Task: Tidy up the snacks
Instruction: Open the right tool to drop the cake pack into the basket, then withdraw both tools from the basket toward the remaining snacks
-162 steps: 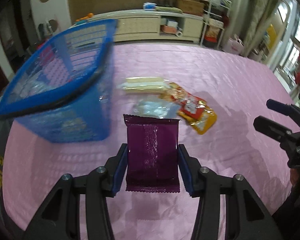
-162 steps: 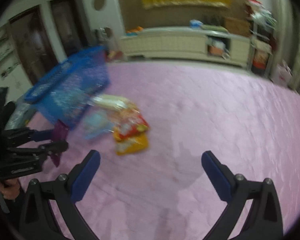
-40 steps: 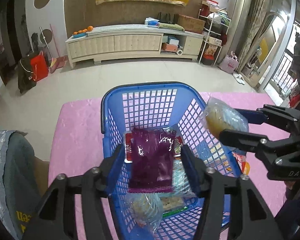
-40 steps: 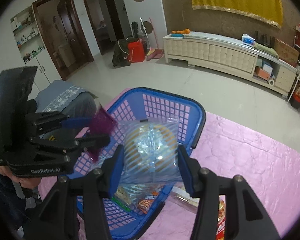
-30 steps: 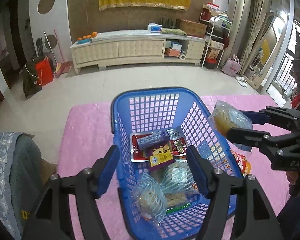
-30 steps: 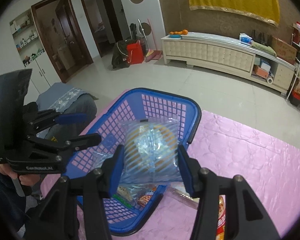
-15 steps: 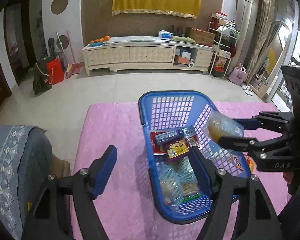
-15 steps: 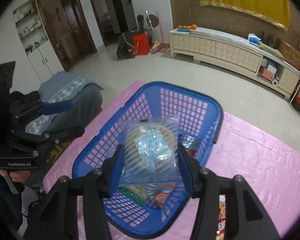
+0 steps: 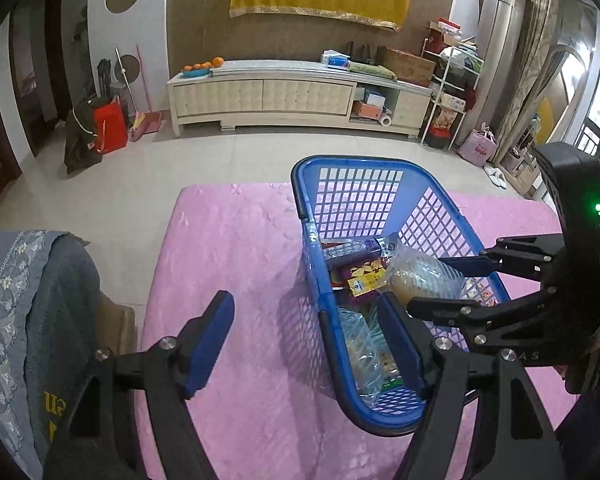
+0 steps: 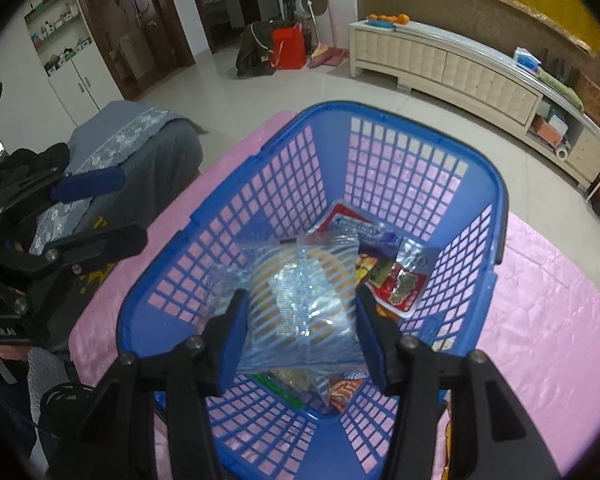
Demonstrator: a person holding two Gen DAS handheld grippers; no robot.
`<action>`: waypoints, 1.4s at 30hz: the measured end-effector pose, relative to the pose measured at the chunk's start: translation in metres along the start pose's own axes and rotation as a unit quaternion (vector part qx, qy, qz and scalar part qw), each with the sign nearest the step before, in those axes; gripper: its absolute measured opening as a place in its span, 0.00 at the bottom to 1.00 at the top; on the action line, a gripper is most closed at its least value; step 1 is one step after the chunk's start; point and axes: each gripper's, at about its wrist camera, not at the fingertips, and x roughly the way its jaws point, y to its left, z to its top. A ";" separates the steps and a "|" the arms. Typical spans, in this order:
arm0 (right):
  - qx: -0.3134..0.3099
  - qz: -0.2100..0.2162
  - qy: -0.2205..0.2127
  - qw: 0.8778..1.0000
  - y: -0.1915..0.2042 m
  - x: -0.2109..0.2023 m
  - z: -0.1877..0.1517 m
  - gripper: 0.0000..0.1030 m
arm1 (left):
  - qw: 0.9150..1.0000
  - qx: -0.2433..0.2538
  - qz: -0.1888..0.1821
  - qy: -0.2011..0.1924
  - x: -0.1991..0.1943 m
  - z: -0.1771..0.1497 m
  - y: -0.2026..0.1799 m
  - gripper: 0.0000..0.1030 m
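Left gripper [image 9: 312,340] shifted left of blue basket [image 10: 500,216], spread, empty. Right gripper [image 10: 300,320] pinching clear striped packet [image 10: 300,292] above basket.

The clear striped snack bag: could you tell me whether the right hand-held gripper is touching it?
Touching. In the right wrist view the right hand-held gripper has both blue pads pressed against the sides of the clear striped snack bag, holding it above the blue basket.

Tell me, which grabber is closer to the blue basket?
Right. The right gripper hangs over the blue basket, pinching a clear striped snack bag. The left gripper, open, sits off beside the basket's rim.
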 end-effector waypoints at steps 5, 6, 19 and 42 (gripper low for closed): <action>-0.003 -0.003 0.002 1.000 0.003 0.002 0.000 0.55 | 1.000 -0.002 -0.002 0.002 0.000 -0.002 0.003 0.70; -0.004 -0.004 0.003 1.000 0.003 0.002 0.000 0.55 | 1.000 -0.002 -0.002 0.002 0.000 -0.002 0.003 0.70; 0.005 0.016 0.018 1.000 0.005 0.000 -0.011 0.82 | 1.000 -0.002 -0.001 0.003 -0.010 -0.008 0.001 0.70; 0.062 -0.031 -0.052 0.996 -0.037 -0.129 -0.055 0.84 | 0.997 0.071 -0.027 -0.033 -0.075 -0.007 -0.098 0.70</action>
